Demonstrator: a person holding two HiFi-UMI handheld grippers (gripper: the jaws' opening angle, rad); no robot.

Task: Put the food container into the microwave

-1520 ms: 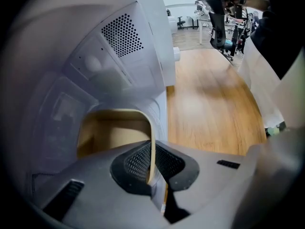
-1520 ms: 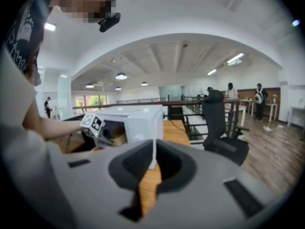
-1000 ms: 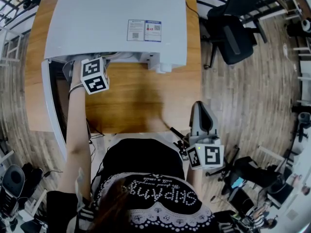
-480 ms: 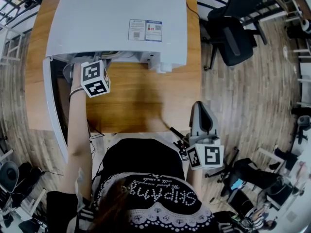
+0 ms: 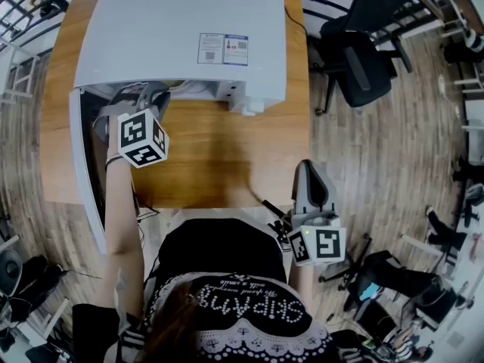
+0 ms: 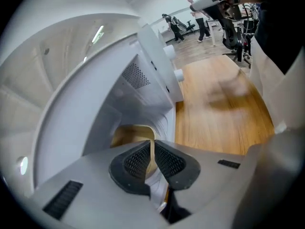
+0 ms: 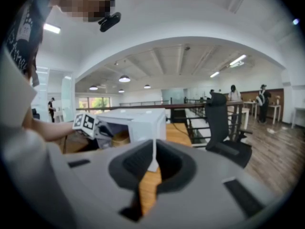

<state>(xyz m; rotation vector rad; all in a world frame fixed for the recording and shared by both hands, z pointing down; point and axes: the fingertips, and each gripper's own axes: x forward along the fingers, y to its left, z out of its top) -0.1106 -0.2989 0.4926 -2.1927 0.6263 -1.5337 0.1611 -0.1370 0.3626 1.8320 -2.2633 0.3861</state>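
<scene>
A wooden table (image 5: 227,142) is taking up the middle of the head view, with wood flooring running around it. A white microwave (image 5: 181,29) is sitting on the far part of the table. Its door (image 5: 79,157) is hanging open toward the near left. A black office chair (image 5: 363,59) is standing on the floor to the right of the table, well apart from the microwave.

The person's left arm is reaching out to the microwave's opening, and the left gripper (image 5: 136,91) is pointing into it at the left side. In the left gripper view its jaws are lying together with only a thin slit between the pads, and nothing is sitting between them (image 6: 152,147). The right gripper (image 5: 308,165) is hovering at the near right edge of the table, close to the person's body. Its jaws are also resting together on nothing (image 7: 153,151).

The food container (image 6: 128,133) is showing as a tan shape inside the microwave cavity, just beyond the left gripper's tips and apart from them.
</scene>
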